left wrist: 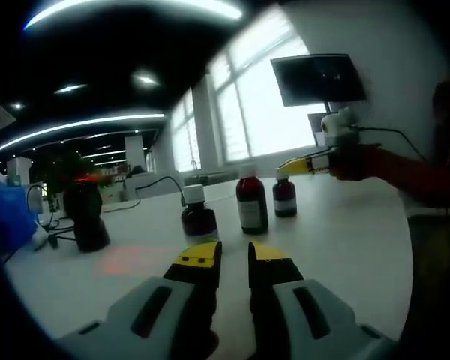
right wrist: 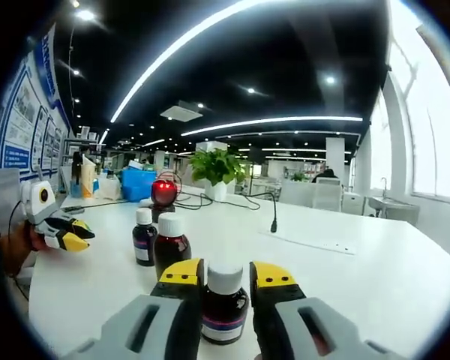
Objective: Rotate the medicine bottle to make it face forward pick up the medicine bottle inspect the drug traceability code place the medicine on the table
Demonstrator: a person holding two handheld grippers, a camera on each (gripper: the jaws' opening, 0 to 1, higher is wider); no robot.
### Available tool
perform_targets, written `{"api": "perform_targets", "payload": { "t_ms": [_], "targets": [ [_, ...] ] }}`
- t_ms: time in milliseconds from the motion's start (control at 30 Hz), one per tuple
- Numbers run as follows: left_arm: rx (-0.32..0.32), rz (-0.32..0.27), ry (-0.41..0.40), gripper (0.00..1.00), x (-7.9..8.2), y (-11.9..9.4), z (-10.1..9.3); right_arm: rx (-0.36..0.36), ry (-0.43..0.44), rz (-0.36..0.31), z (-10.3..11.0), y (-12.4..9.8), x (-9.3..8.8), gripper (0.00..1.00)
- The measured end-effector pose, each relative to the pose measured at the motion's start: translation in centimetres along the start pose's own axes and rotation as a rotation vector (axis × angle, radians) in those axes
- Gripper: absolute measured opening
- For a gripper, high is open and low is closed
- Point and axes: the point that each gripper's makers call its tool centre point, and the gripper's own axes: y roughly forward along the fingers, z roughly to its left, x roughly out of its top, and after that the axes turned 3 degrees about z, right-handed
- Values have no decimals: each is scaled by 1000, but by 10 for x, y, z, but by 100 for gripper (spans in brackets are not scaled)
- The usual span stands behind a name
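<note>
Your right gripper (right wrist: 225, 279) brackets a medicine bottle (right wrist: 224, 301), contact unclear; left gripper (left wrist: 234, 257) narrowly parted, empty, over the white worktop (left wrist: 345, 232) in a window-lit office.

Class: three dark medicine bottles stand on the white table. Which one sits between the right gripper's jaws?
The nearest bottle, white-capped, stands between the right gripper's yellow-tipped jaws. The other two bottles stand farther back to the left, clear of the jaws.

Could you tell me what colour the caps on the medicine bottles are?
White, on all three medicine bottles; clearest in the right gripper view.
</note>
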Motion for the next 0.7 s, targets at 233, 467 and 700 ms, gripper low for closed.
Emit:
{"api": "perform_targets", "payload": {
  "t_ms": [233, 467, 700],
  "targets": [
    [-3, -1, 0, 8, 0, 0, -1, 4, -10, 13, 0, 4, -1, 17],
    [-4, 0, 2, 8, 0, 0, -2, -9, -19, 20, 0, 5, -1, 16],
    [-4, 1, 5, 8, 0, 0, -3, -36, -20, 18, 1, 4, -1, 15]
  ]
}}
